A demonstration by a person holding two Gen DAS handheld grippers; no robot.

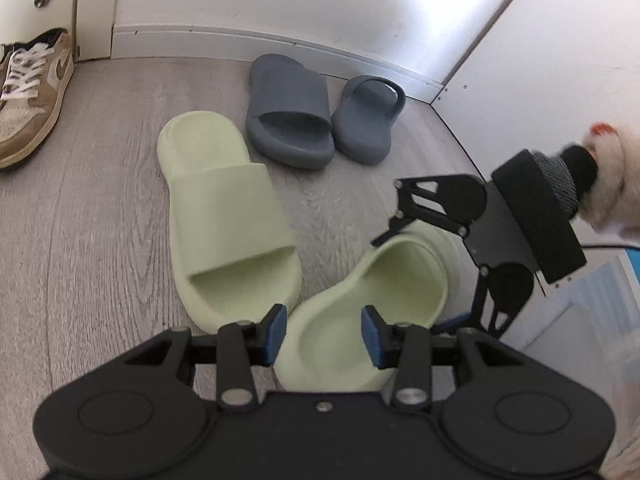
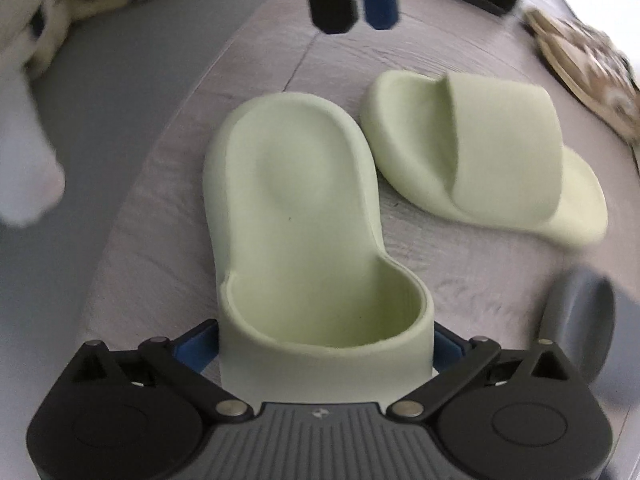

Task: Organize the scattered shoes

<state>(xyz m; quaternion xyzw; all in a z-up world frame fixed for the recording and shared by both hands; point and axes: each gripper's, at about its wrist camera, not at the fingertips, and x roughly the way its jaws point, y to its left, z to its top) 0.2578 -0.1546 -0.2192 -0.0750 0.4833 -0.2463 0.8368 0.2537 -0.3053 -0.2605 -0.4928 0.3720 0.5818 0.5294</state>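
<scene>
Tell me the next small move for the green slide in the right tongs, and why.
Probably swing the held green slide parallel to its mate and set it down alongside. The right tongs clamp its strap end, and it sits angled toward the mate, unlike the grey pair lined up by the wall.

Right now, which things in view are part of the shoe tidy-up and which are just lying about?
In the job:
- green slide held in right gripper
- its mate, second green slide
- grey slide pair
- sneaker
- left gripper, open

Just there:
- cabinet door
- baseboard
</scene>
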